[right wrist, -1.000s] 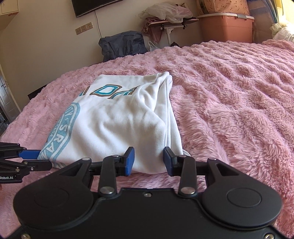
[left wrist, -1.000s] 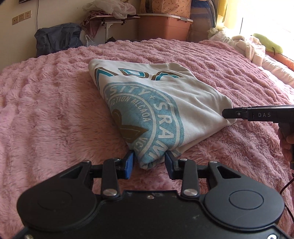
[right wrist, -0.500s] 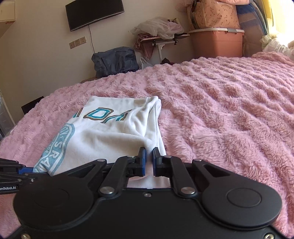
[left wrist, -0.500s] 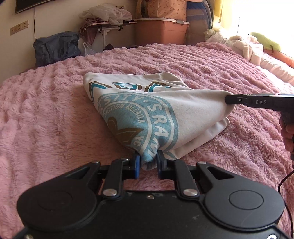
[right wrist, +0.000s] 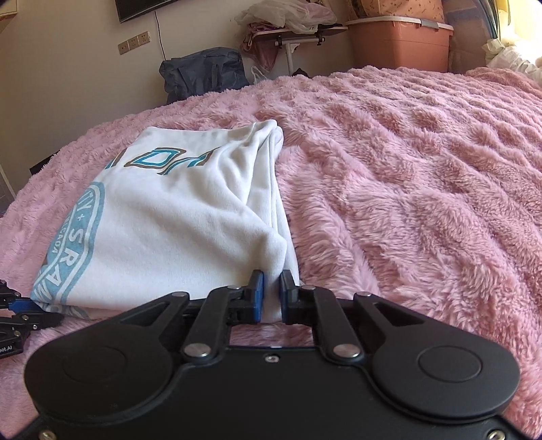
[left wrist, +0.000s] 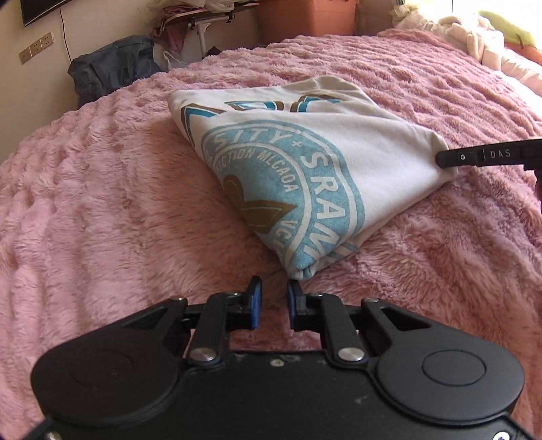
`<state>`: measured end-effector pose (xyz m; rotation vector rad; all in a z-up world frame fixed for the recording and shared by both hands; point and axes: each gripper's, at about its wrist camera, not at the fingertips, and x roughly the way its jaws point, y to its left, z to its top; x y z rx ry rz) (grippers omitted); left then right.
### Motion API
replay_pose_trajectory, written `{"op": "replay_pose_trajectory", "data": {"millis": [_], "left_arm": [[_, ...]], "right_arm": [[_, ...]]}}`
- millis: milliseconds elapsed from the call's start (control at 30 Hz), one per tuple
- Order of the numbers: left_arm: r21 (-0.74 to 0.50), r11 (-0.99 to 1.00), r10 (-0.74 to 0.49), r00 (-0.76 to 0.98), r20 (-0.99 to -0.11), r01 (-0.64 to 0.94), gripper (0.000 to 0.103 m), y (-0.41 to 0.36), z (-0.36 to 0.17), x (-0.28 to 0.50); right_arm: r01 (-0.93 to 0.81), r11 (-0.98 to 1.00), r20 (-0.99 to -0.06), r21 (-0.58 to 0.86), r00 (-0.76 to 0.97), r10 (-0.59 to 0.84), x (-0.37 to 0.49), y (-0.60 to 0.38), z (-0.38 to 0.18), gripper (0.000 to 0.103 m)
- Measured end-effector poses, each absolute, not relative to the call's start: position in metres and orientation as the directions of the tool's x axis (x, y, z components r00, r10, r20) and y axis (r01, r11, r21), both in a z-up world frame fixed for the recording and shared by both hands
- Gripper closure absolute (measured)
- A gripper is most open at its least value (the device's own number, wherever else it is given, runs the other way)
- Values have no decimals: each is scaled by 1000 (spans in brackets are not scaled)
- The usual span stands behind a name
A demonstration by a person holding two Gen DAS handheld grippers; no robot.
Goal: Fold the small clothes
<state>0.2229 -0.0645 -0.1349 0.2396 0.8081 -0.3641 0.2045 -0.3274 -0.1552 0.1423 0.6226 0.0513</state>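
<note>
A white T-shirt [left wrist: 372, 162] with a teal round print lies folded on the pink fluffy blanket [left wrist: 101, 220]. My left gripper [left wrist: 273, 298] stands just short of the shirt's near corner. Its pads are a narrow gap apart, and only blanket shows between them. My right gripper [right wrist: 271, 291] is shut on the shirt's [right wrist: 176, 230] other near corner, with white cloth pinched between its pads. In the left wrist view the right gripper [left wrist: 447, 159] enters from the right edge, its tip at that corner. In the right wrist view the left gripper [right wrist: 23, 311] shows at the left edge.
Beyond the bed stand a dark bag [left wrist: 111, 71], a small table heaped with clothes [right wrist: 291, 30] and an orange-brown storage box [right wrist: 399, 44]. Pale bedding [left wrist: 474, 37] lies along the bed's far right. Open blanket stretches left and right of the shirt.
Both grippers closed on the shirt's near corners and lifted them. Since then the left corner has come out of the left pads and lies just ahead of them; the right still grips.
</note>
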Motion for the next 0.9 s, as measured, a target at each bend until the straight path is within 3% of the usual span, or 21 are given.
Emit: {"op": "replay_pose_trajectory", "data": {"millis": [133,233,300,500,900], "left_arm": [[1,925,-273,664,-697,381,89,-47,-104,216],[-51,929,-306,683,-663,366,88,-38,-83,219],[-155,915,-382,679,-627,372,86,-32,-76,224],[-282,894,-446,629,-637,348,85,-47,-102,252],[-296,892,-448,596,-666,340,82,-57,-131,263]], "right_arm": [[-10,979,-539,205,834,121,195,-339,-129,77],[-28,971,-481,236,865,141,202,-349,-107,75],[-40,969,-472,245,868,155,217,-354,-96,75],[-152,957,-472,245,844,255,278,-347,-92,75],[-190,944,-545,271,778,313,332,-336,-124,70]]}}
